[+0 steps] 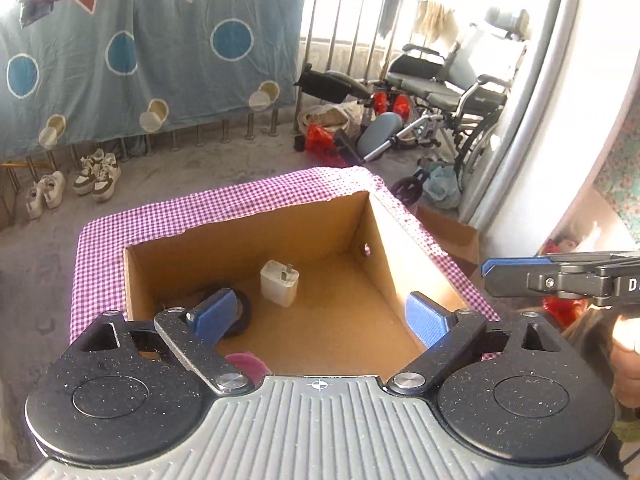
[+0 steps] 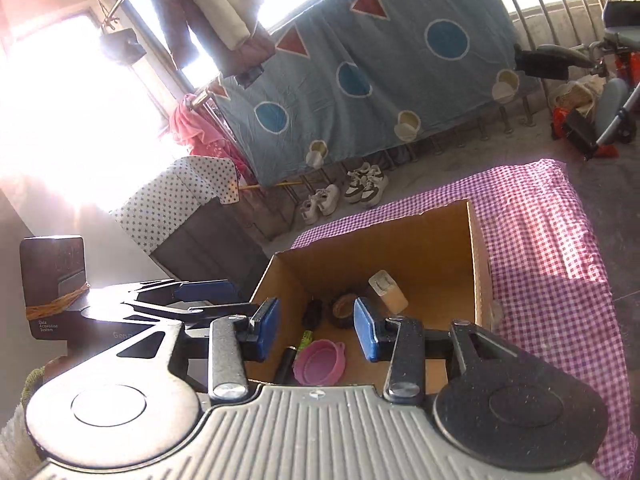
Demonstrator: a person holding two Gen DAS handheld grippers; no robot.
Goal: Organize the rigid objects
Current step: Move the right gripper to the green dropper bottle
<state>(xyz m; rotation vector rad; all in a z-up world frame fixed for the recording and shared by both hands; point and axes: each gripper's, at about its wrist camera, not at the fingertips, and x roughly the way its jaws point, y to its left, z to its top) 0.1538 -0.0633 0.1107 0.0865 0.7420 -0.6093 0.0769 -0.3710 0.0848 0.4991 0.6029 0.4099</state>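
Left wrist view shows a cardboard box (image 1: 256,264) standing open on a checked cloth (image 1: 100,248). Inside, a white charger (image 1: 279,283) stands upright near the far wall; a black ring (image 1: 244,308) lies to its left, and a pink bowl (image 2: 319,362) rests at the near wall. The left gripper (image 1: 320,316) is spread wide over the box, holding nothing. The right gripper (image 2: 316,326) is likewise released, empty, above the near edge.
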